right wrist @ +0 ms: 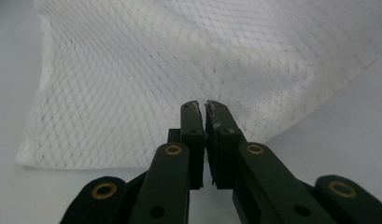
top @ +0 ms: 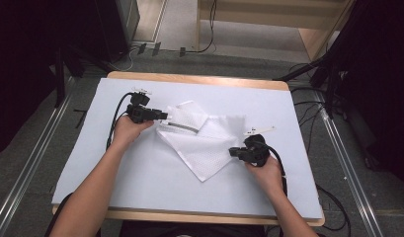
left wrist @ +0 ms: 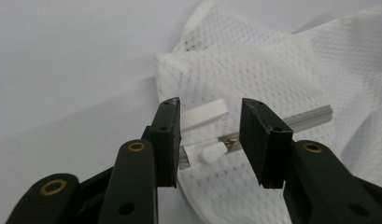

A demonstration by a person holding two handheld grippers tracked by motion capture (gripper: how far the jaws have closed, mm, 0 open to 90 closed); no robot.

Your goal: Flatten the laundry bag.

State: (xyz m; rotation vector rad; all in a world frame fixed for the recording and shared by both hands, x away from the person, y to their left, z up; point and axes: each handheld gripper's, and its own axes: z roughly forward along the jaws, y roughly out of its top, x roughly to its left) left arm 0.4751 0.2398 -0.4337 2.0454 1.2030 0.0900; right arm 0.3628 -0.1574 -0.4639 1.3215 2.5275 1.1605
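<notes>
**Two claws at a white mesh bag, zipper not yet gripped**

High view: a person's forearms reach in from the bottom over a white worktop (top: 140, 187). A white mesh bag (top: 202, 143) lies crumpled near the middle, one corner pointing toward the person. The left claw (top: 165, 116) sits at the bag's upper left edge, beside a grey zipper (top: 182, 128). The right claw (top: 231, 151) rests at the bag's right edge.

Left gripper view: the left claw's jaws stand apart, one on each side of the zipper's white pull tab (left wrist: 212, 153), not pressing on it. The zipper track runs off to the right across folded mesh. A small white label (left wrist: 205, 113) lies just behind the tab.

Right gripper view: the right claw (right wrist: 201, 106) has its jaws together. The mesh spreads out right in front of the tips; a thin layer may be pinched between them, but the angle does not settle that.

Judging by this, the work is early: the hands are placed, the tab is lined up, but gripping it and sliding the zipper remain.
</notes>
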